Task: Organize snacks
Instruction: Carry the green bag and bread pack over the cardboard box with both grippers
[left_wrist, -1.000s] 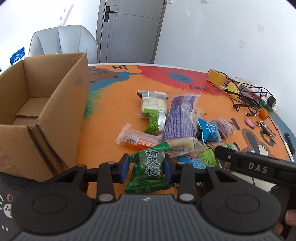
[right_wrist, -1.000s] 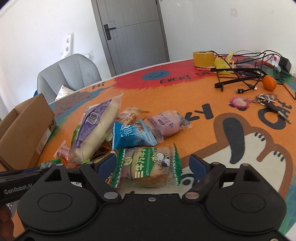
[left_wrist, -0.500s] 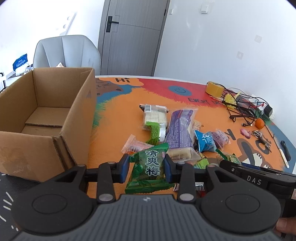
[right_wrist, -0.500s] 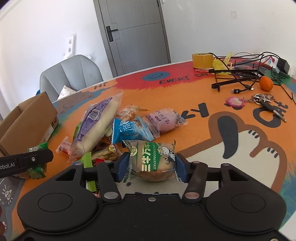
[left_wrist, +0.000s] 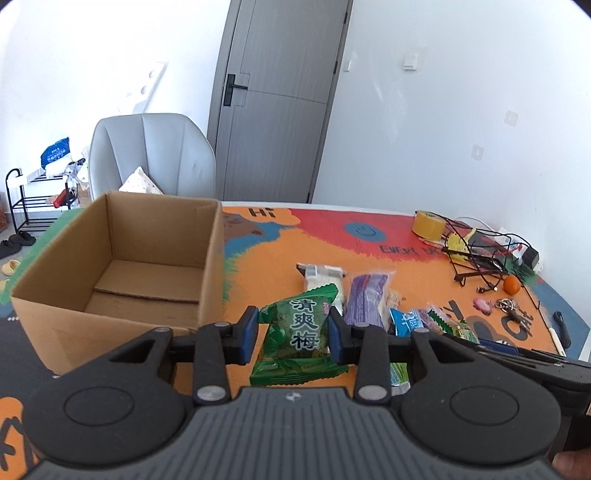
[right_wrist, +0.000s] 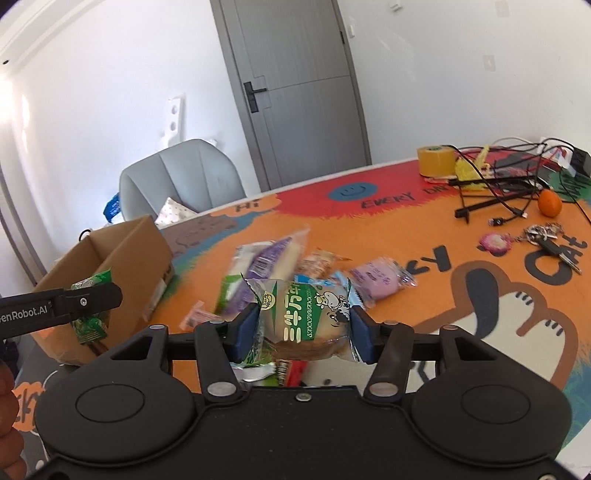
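Note:
My left gripper (left_wrist: 291, 334) is shut on a green plum candy packet (left_wrist: 297, 334) and holds it in the air, just right of the open cardboard box (left_wrist: 110, 258). The box looks empty inside. My right gripper (right_wrist: 303, 328) is shut on a green-and-white cake packet (right_wrist: 306, 314) and holds it above the snack pile. Left on the table are a purple bread packet (left_wrist: 367, 302), a white wafer packet (left_wrist: 319, 275), a blue packet (left_wrist: 408, 321) and a pink packet (right_wrist: 376, 277). The left gripper with its packet also shows in the right wrist view (right_wrist: 90, 295).
The round table (left_wrist: 332, 236) has an orange cartoon cover. At its far right lie a yellow tape roll (left_wrist: 428, 223), tangled black cables (left_wrist: 476, 254), an orange fruit (left_wrist: 511, 284) and keys (left_wrist: 511, 308). A grey chair (left_wrist: 151, 155) stands behind the box.
Both grippers have risen from the table. The right gripper closed on the cake packet and lifted it. The left gripper carried the plum packet up, level with the box's rim.

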